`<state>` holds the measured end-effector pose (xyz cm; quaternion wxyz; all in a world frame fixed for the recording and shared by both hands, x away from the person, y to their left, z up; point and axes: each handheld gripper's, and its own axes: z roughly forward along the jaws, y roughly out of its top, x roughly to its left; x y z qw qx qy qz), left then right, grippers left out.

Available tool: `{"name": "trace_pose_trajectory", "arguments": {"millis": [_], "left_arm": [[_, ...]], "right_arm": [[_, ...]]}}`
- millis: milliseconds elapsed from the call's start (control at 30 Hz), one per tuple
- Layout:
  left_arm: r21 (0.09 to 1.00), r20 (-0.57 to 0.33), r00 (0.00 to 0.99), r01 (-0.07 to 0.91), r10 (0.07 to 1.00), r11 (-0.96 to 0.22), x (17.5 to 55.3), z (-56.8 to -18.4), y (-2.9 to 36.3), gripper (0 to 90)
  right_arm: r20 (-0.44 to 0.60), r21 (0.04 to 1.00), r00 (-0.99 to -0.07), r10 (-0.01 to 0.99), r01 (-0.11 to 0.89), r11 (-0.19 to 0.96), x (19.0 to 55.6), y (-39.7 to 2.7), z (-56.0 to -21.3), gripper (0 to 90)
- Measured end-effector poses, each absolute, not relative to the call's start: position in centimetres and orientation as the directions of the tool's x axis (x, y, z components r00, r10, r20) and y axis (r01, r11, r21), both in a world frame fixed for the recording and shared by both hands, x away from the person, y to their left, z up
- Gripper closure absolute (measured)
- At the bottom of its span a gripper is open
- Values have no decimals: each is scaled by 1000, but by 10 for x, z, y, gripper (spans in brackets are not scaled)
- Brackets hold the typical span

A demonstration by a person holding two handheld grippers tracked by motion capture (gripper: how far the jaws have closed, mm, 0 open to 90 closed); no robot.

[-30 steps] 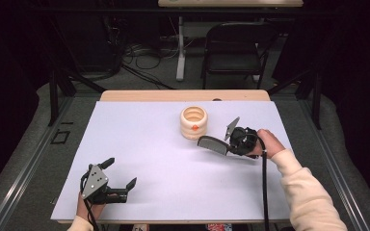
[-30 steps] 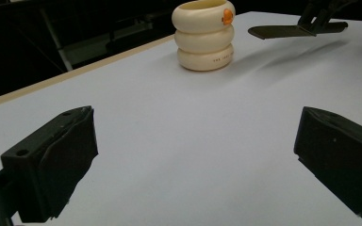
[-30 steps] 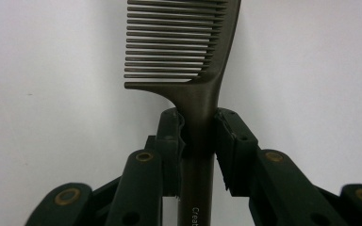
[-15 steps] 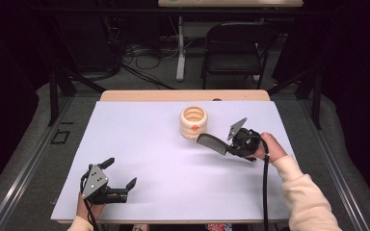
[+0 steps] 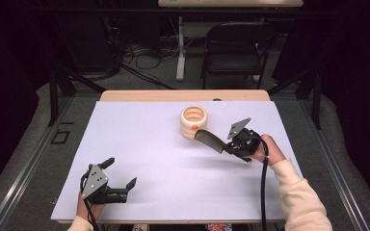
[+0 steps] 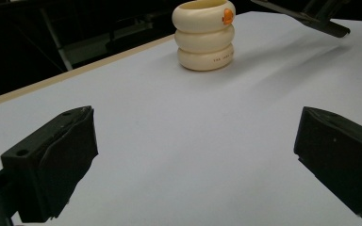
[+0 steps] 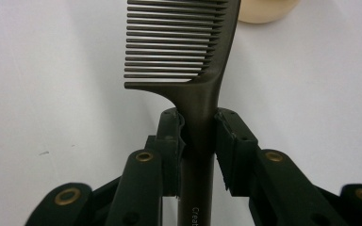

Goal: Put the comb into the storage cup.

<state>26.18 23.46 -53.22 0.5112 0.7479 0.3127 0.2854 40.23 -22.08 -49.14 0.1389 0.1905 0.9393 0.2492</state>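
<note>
right gripper (image 7: 199, 141) – fingers pinching comb (image 7: 188, 52) by its handle, held above surface (image 5: 144, 144), teeth end just beside cup (image 5: 194, 123) | left gripper (image 5: 118, 179) – fingers spread, idle | progress: comb picked up; likely left – into cup

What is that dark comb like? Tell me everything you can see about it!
The comb is dark brown-black and looks like smooth plastic. It has one row of long, thin, evenly spaced teeth along one side and a straight handle with small pale lettering, cut off at the picture's edge. The right tongs pinch its handle just below the teeth. It is held above the white table, its teeth end pointing toward the cream ringed holder.
</note>
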Motion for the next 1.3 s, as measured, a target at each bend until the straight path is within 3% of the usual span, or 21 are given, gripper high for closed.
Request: {"name": "trace_pose_trajectory", "arguments": {"millis": [1300], "left_arm": [[942,110,643,175,758,-286,262,-532,235,2]], "right_arm": [[-103,667,-833,543,347,659,396,-222,-486,721]]}}
